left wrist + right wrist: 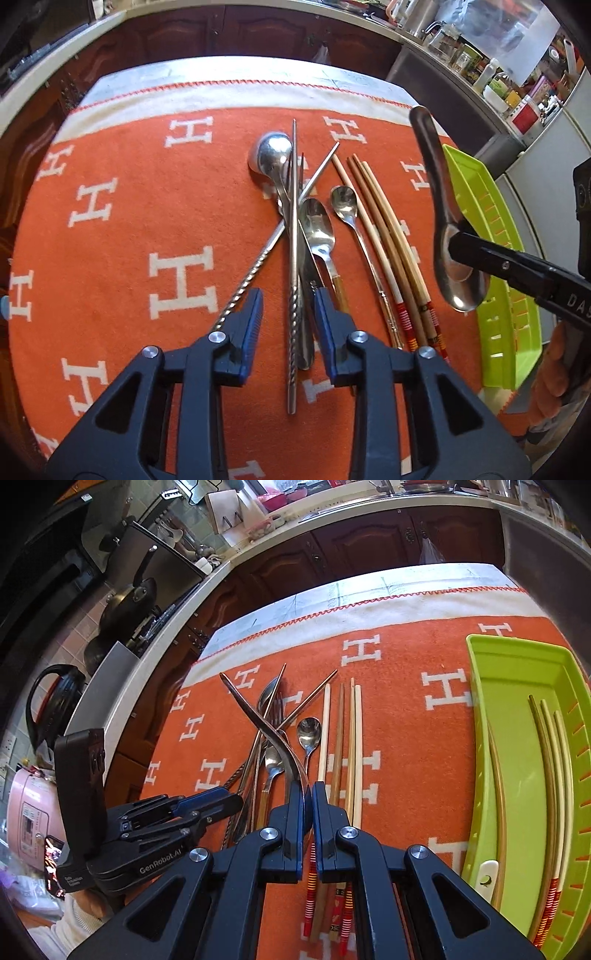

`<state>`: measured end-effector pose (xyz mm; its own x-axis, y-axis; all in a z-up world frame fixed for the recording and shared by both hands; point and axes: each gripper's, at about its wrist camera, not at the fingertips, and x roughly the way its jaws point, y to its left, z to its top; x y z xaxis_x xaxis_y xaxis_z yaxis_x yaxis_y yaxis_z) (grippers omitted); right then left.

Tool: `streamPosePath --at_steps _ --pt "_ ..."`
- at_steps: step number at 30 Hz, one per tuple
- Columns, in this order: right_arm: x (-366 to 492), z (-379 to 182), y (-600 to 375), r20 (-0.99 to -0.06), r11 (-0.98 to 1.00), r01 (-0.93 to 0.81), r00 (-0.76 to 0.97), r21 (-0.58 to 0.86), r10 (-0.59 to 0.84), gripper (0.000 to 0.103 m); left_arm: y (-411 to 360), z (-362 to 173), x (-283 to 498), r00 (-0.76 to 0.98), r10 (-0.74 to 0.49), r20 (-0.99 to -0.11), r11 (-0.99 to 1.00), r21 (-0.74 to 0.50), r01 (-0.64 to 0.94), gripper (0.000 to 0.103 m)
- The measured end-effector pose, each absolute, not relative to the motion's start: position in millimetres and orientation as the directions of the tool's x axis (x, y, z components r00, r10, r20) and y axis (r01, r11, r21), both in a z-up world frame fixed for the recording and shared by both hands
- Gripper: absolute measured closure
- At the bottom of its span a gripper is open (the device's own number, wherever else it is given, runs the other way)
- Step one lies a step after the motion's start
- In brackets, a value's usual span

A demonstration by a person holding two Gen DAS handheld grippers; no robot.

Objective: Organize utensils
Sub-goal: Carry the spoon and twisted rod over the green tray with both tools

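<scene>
A pile of metal spoons, a fork and metal chopsticks (295,229) lies on the orange cloth, with several wooden chopsticks (388,251) beside it on the right. My left gripper (288,317) is open just above the near ends of the metal utensils, empty. My right gripper (308,794) is shut on the bowl of a large metal spoon (458,273), held in the air with its handle (258,716) pointing away. The green tray (517,760) at the right holds several chopsticks (550,794) and a white spoon handle (487,878).
The orange cloth with white H letters (129,221) covers the table. A kitchen counter with pans (125,605), a kettle (55,698) and jars (491,77) runs behind the table's far edge.
</scene>
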<state>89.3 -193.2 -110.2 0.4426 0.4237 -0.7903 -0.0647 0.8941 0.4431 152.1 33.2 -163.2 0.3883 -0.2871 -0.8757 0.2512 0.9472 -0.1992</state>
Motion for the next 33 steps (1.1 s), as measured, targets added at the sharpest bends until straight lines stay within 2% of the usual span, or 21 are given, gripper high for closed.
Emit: streamPosePath --at_steps 8,11,15,25,33 --pt "85.8 -108.3 -202.2 -0.769 0.880 -0.070 0.458 0.470 0.447 0.099 23.5 -172.1 160.2 0.388 -0.222 -0.895 0.963 -0.139 0.231 0.078" --pt "84.3 -107.2 -205.7 -0.764 0.878 -0.070 0.463 0.474 0.449 0.099 20.2 -172.0 165.4 0.400 -0.209 -0.892 0.966 -0.125 0.226 0.084" --pt "82.9 -108.5 -210.6 -0.762 0.873 -0.060 0.463 0.484 0.454 0.099 19.8 -171.9 171.2 0.397 -0.208 -0.894 0.965 -0.123 0.230 0.099" --pt "78.5 -106.3 -216.4 -0.756 0.868 -0.062 0.465 0.492 0.461 0.099 18.2 -172.8 173.5 0.392 -0.208 -0.896 0.966 -0.125 0.227 0.099" --pt "72.0 -97.6 -216.9 -0.746 0.865 -0.064 0.478 0.498 0.465 0.099 20.3 -166.5 166.7 0.410 -0.169 -0.896 0.981 -0.111 0.161 0.100"
